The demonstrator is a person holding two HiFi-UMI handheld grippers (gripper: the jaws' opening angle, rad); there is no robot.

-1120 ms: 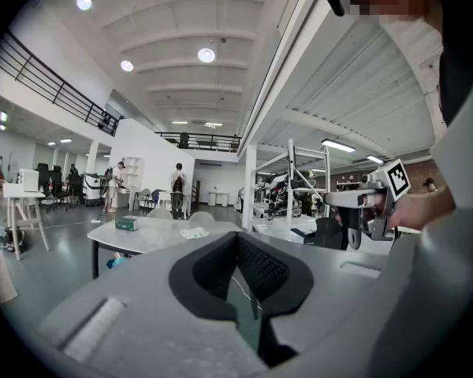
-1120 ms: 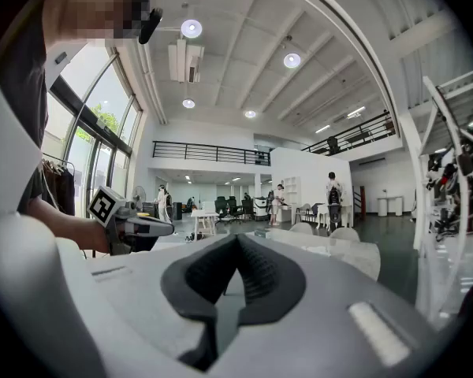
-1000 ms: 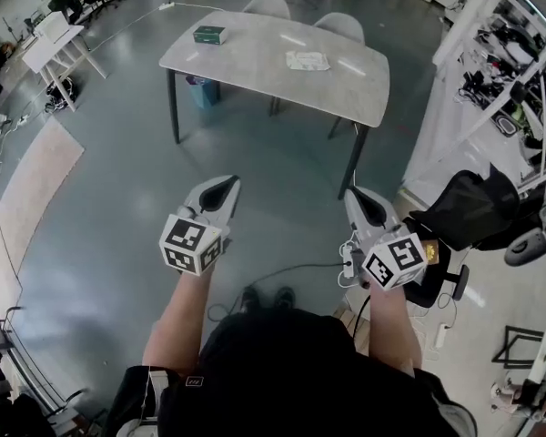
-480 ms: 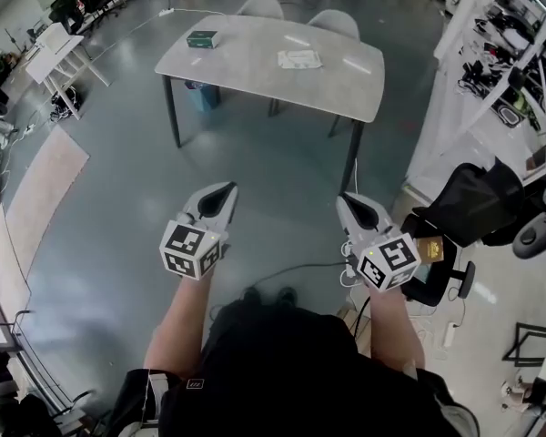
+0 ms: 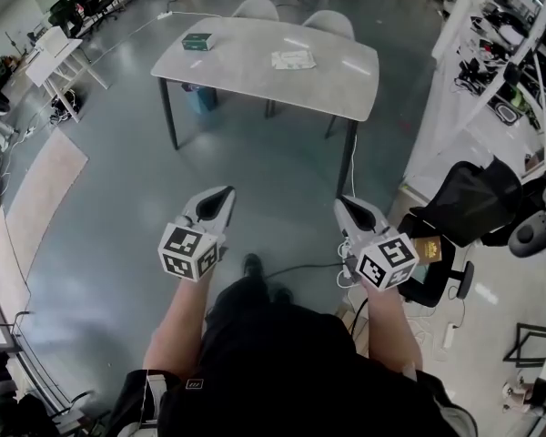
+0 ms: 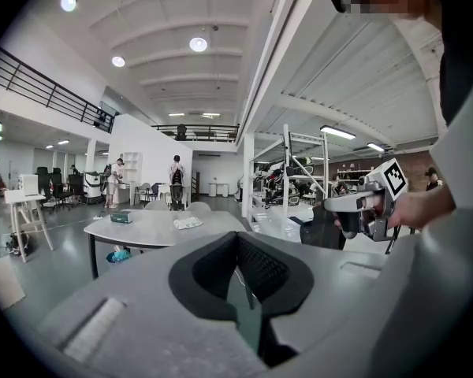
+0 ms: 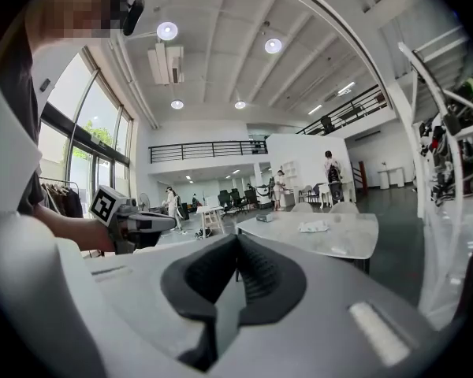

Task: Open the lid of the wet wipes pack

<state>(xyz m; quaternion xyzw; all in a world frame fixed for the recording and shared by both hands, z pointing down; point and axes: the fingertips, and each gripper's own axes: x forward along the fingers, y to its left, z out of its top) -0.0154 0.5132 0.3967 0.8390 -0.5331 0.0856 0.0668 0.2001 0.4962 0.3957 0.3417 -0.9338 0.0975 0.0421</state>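
Note:
The wet wipes pack is a flat white packet lying on the far grey table; it also shows small in the left gripper view and the right gripper view. Its lid is too small to make out. My left gripper and right gripper are held side by side over the floor, far short of the table and pointing toward it. Both have their jaws together with nothing between them.
A green box sits at the table's left end. Two chairs stand behind the table. A black office chair and white shelving are on the right. A cable lies on the floor by my feet.
The view has shifted with a step: one foot now shows ahead of the body. Both grippers sit slightly lower in the head view, and both stay closed.

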